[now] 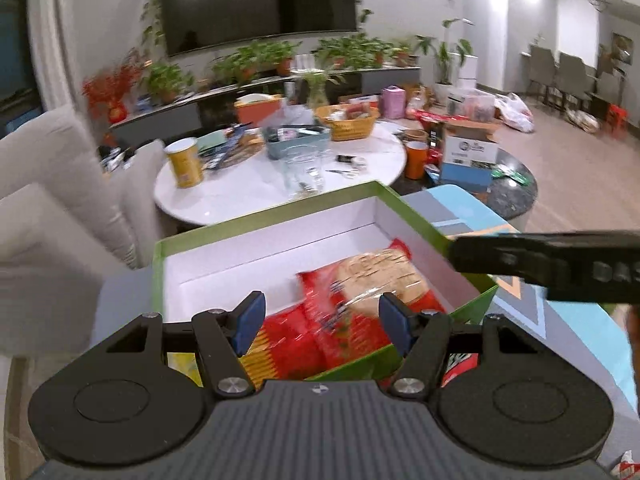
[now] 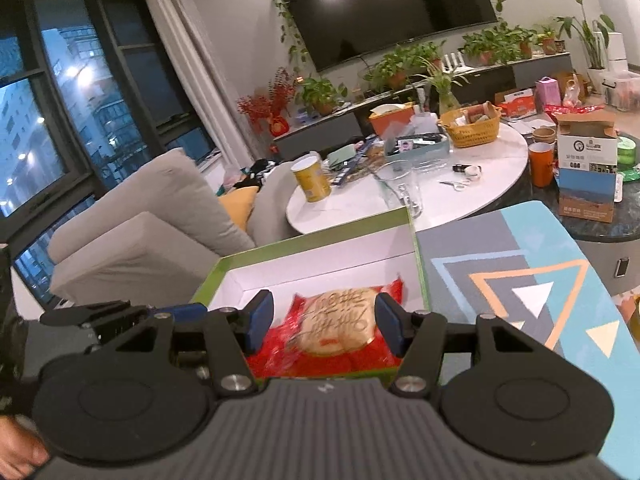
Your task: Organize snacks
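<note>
- The snack packs are red wrappers lying in the near end of an open box with green outside walls and a white lining.
- On top of the red wrappers lies a clear pack with a round tan biscuit printed with red characters; it is blurred in both views.
- The far end of the box shows only bare white floor.
- The box sits on a worktop covered in a cloth of grey, light blue and orange triangles.
- The left claw hangs above the near end of the box, its blue pads well apart with nothing pressed between them; the snack packs lie below the gap.
- The right claw hangs over the same end of the box, jaws standing wide, empty, with the biscuit pack seen through the gap.
- In the left wrist view the right claw's black body reaches in from the right edge over the box's corner; in the right wrist view the left claw shows at the left edge.
- Beyond the box stands a round white table crowded with a yellow can, clear glasses, a blue-grey tray and an orange woven basket.
- A grey sofa stands to the left; a dark screen hangs on the far wall above potted plants.
</note>
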